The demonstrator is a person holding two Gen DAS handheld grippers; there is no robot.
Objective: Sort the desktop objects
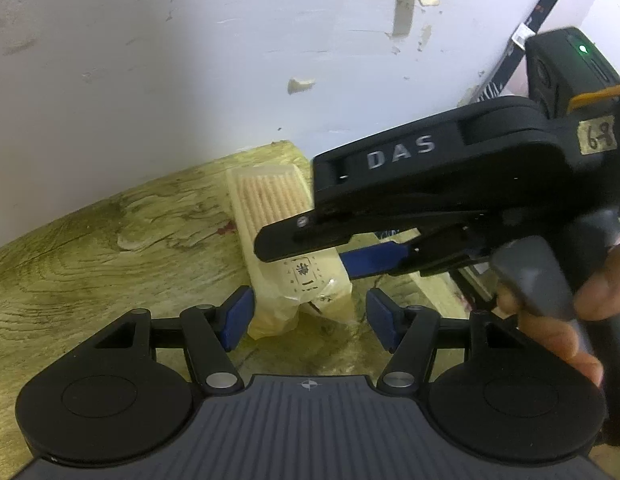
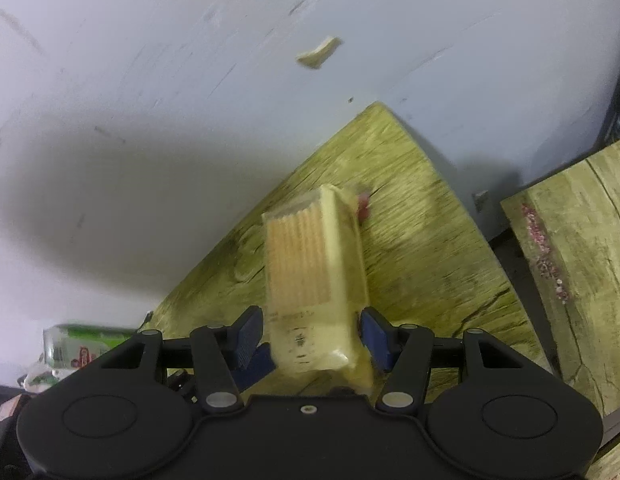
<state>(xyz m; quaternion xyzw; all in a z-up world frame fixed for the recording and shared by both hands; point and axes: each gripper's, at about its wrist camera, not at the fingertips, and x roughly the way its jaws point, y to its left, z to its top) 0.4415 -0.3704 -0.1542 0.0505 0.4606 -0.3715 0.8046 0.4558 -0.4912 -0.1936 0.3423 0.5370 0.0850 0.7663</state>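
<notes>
where the yellow-green wood tabletop (image 1: 109, 248) meets the scuffed white wall (image 1: 149, 60), one clear plastic packet of wafer biscuits (image 1: 269, 208) lies flat; the pale ribbed biscuits fill it, and the printed end points toward both cameras.

left hand-held gripper (image 1: 310, 316): blue pads spread wide, nothing between them under pressure. the packet's near end sits in the gap, close to the left pad (image 1: 237, 316), well clear of the right one. whether the left pad touches the wrapper cannot be told.

right hand-held gripper (image 2: 312, 338): in its own view the blue pads stand on either side of the packet of wafer biscuits (image 2: 310, 272); the right one looks against the wrapper, a slim gap shows at the left one. partly open around it; no firm grip visible. view is motion-blurred. from the left wrist view the same tool crosses above the packet, black body marked "das", a person's hand (image 1: 570, 312) on its grey handle.

a green drink can (image 2: 81, 346) lies on its side at the tabletop's far left. a second wood surface (image 2: 582, 264) stands to the right, apart from the first.
</notes>
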